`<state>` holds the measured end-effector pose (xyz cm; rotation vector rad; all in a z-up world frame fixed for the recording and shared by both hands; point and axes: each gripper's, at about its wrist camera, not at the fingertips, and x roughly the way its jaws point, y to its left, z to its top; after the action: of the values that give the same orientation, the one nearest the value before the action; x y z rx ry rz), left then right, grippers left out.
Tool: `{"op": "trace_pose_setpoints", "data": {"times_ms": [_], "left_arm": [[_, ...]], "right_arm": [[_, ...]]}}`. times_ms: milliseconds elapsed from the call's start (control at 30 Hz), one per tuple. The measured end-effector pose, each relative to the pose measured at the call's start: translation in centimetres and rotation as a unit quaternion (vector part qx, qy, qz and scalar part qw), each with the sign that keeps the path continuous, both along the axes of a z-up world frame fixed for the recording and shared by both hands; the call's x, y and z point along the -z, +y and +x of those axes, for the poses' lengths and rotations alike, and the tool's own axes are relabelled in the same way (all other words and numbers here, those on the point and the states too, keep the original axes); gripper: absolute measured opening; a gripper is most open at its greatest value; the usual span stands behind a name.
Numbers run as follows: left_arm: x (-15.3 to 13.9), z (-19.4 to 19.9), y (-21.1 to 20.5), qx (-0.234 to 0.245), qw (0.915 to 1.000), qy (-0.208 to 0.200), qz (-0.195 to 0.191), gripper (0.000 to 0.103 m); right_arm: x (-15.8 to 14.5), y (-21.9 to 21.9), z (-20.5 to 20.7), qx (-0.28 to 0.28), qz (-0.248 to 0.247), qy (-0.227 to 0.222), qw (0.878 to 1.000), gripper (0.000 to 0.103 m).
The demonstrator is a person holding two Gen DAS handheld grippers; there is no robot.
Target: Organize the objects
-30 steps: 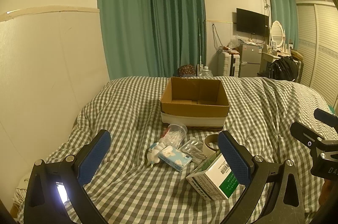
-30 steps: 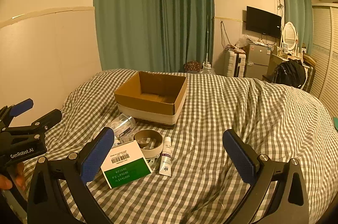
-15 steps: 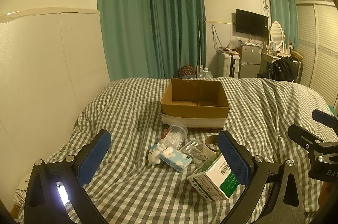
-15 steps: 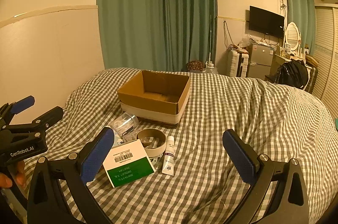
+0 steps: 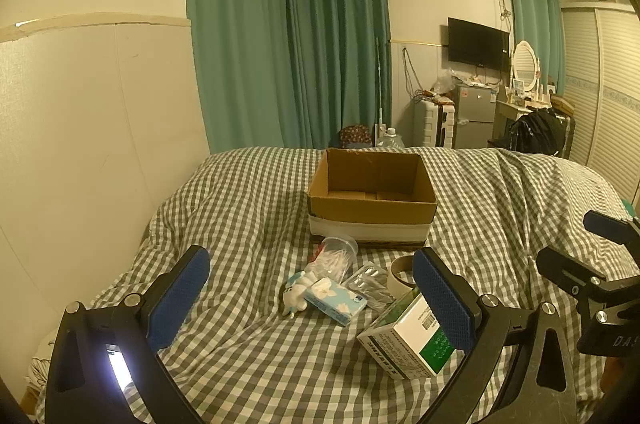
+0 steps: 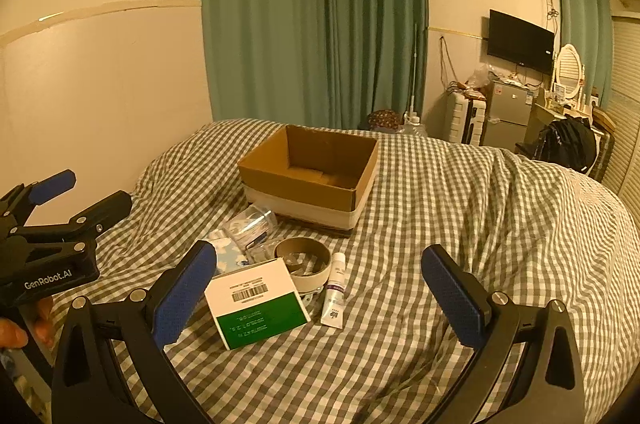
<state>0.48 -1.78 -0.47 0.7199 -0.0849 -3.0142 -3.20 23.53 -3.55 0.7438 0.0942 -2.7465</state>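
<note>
The left gripper hovers low over the near left part of the checked bedspread, its blue-padded fingers spread wide with nothing between them; a lit screen glows on its body. Past its tips lies a small heap of things. Farthest left in the heap is a little white soft toy, touching a blue-and-white tissue pack. Just beyond them a clear plastic tub of cotton swabs lies on its side, and to its right a foil blister pack rests against a roll of tape. Nearest the camera, a green-and-white carton with a barcode label lies flat — partly hidden behind the left gripper's right finger in the left wrist view. Just right of it, a small white tube points toward the far side, beside the roll.

Beyond the heap, near the middle of the bed, stands an open cardboard box with a pale band round its base — no objects visible in the part of its interior that shows.

The right gripper hangs over the near right of the bed, fingers likewise wide apart and holding nothing.
</note>
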Motion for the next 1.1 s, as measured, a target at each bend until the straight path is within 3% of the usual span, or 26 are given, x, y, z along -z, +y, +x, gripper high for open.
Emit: {"op": "trace_pose_setpoints", "data": {"times_ms": [300,533,733,1100], "left_arm": [[1.5,-0.6,-0.9,-0.009,0.9998,-0.017,-0.001,0.103],[5.1,-2.5,-2.7,-0.031,0.9974,-0.065,0.000,0.103],[7.4,-3.8,-3.7,-0.047,0.9944,-0.095,-0.001,0.103],[10.2,-6.1,-3.4,-0.048,0.9891,-0.139,-0.012,0.103]], "right_arm": [[2.0,-2.2,-1.2,-0.037,0.020,-0.030,0.999,0.103],[6.9,-5.3,-4.1,-0.091,0.048,-0.113,0.988,0.103],[9.9,-7.1,-5.5,-0.116,0.068,-0.143,0.981,0.103],[11.9,-7.9,-7.3,-0.145,0.070,-0.178,0.971,0.098]]}}
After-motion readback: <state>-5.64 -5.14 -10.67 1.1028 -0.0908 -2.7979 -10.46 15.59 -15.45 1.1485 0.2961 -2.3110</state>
